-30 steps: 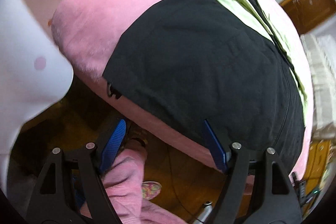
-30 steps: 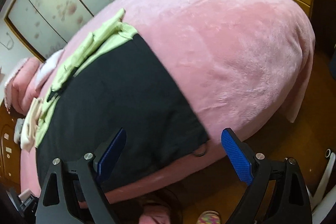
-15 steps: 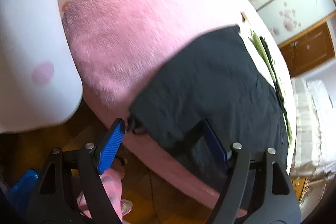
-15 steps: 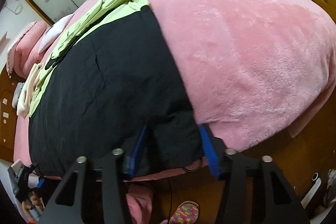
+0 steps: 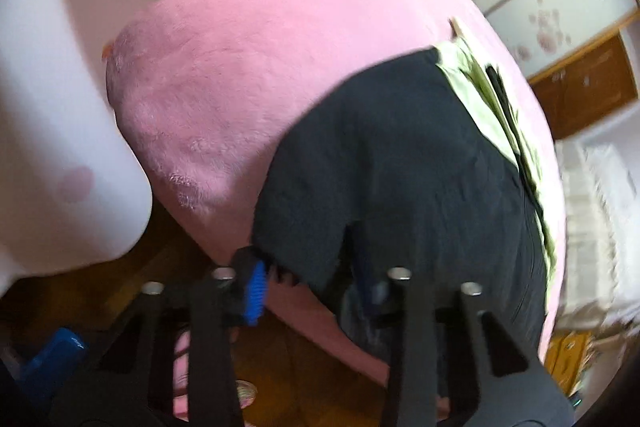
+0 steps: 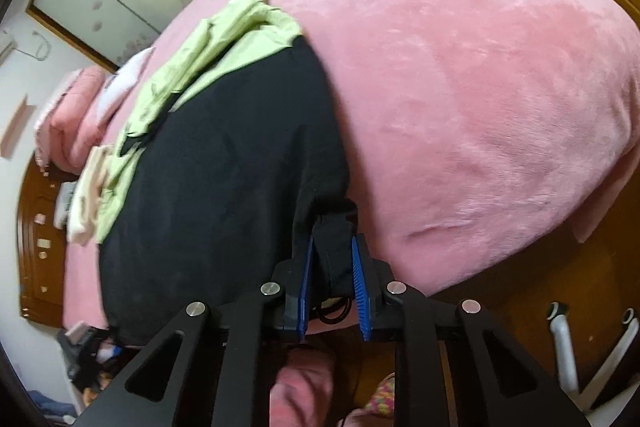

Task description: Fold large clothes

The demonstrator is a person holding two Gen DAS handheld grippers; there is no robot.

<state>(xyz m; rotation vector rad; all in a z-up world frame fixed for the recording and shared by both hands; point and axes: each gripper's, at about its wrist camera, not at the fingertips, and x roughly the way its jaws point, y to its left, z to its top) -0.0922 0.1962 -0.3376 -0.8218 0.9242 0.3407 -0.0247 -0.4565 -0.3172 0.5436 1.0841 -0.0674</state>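
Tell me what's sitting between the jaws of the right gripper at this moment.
The right wrist view shows a bunched corner of the black garment between the closing jaws of the right gripper, at the edge of the pink blanket.

A second ago both grippers hung wide open above the near hem. Now the left gripper (image 5: 310, 283) is closing on the near corner of the black garment (image 5: 400, 163), cloth between its jaws. The right gripper (image 6: 334, 279) is closing too, its blue pads against a bunched fold of the other corner, which now puckers up off the pink bed (image 6: 460, 87).
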